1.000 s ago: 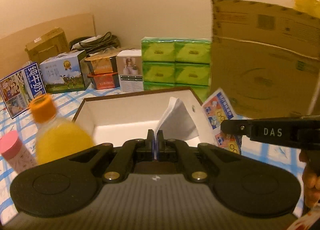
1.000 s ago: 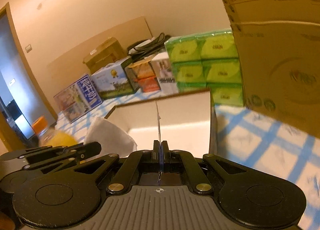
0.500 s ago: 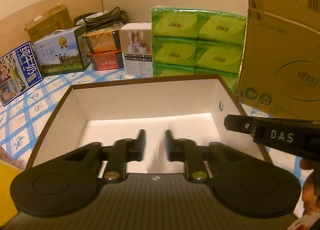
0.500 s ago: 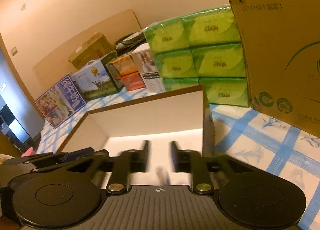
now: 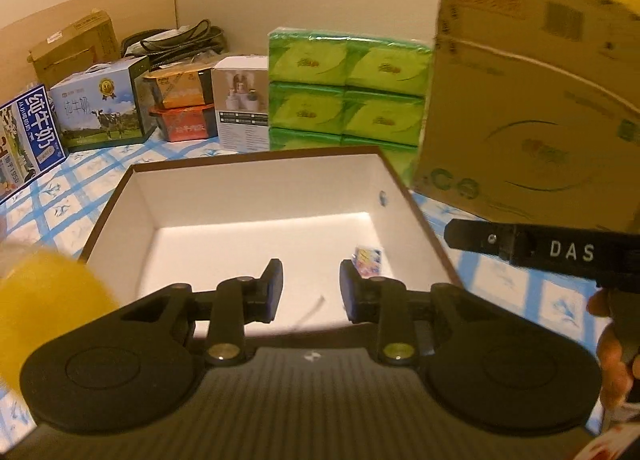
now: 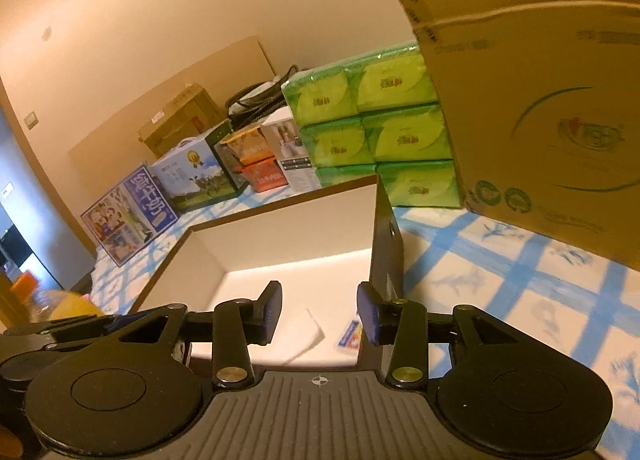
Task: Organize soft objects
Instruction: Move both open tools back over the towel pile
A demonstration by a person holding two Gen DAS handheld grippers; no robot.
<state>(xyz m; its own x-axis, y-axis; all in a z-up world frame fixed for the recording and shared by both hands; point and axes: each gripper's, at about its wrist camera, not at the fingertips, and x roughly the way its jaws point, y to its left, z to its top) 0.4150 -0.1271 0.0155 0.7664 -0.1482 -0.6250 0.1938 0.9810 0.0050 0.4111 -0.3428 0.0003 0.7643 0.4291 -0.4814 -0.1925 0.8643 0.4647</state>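
Our left gripper (image 5: pixel 311 286) and right gripper (image 6: pixel 319 314) hover over the white box (image 5: pixel 256 195), jaws just spreading, nothing between them.

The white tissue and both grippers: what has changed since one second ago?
Both grippers let go: the left gripper and right gripper have just been opening, nothing between their jaws. The white tissue now lies in the white box. The green tissue packs stayed put.

left wrist: close above white box (image 5: pixel 256 195), facing far | right wrist: lower, from its right | shared: box, green tissue packs (image 6: pixel 372 127)
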